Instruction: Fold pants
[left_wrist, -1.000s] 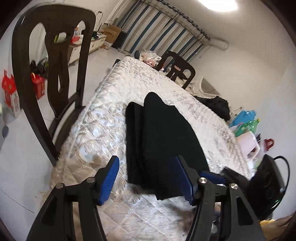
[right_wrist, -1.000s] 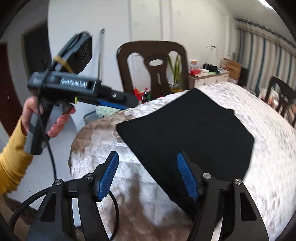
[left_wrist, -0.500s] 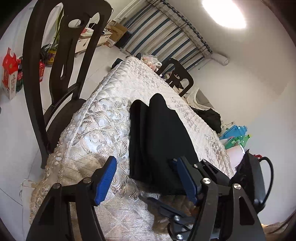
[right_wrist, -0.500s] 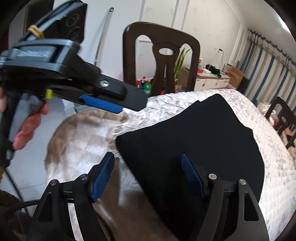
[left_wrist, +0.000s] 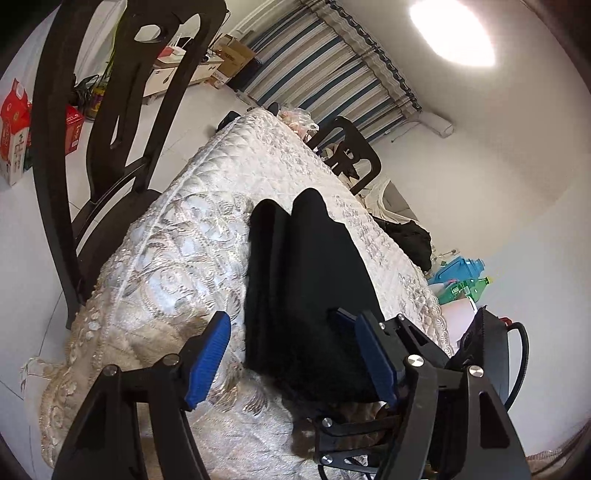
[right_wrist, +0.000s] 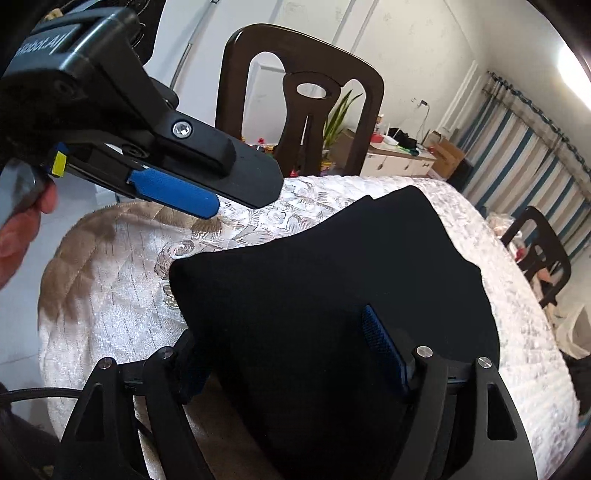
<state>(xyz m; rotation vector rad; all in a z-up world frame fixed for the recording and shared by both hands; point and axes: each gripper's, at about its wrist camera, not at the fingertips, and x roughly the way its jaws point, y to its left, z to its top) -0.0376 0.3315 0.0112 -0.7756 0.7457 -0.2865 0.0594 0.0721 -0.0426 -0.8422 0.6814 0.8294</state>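
Black pants (left_wrist: 306, 288) lie folded lengthwise on a table under a white quilted cloth (left_wrist: 173, 258). Their near end faces me. My left gripper (left_wrist: 291, 354) hovers open over that end, its left pad above bare cloth and its right pad above the fabric. In the right wrist view the pants (right_wrist: 332, 288) fill the middle. My right gripper (right_wrist: 288, 362) is open and straddles their near corner, with the left pad partly hidden behind the fabric edge. One finger (right_wrist: 221, 166) of the left gripper reaches in from the upper left.
A dark wooden chair (left_wrist: 74, 147) stands at the table's left side, seen too as the chair (right_wrist: 295, 110). Another chair (left_wrist: 351, 158) sits at the far end. Red cartons (left_wrist: 14, 125) are on the floor. Bottles and bags (left_wrist: 458, 280) crowd the right. A person's hand (right_wrist: 22, 229) shows at left.
My right gripper dropped onto the pants' near corner and its jaws widened around the edge. The left gripper rolled a little, opened slightly, and stayed over the near end.
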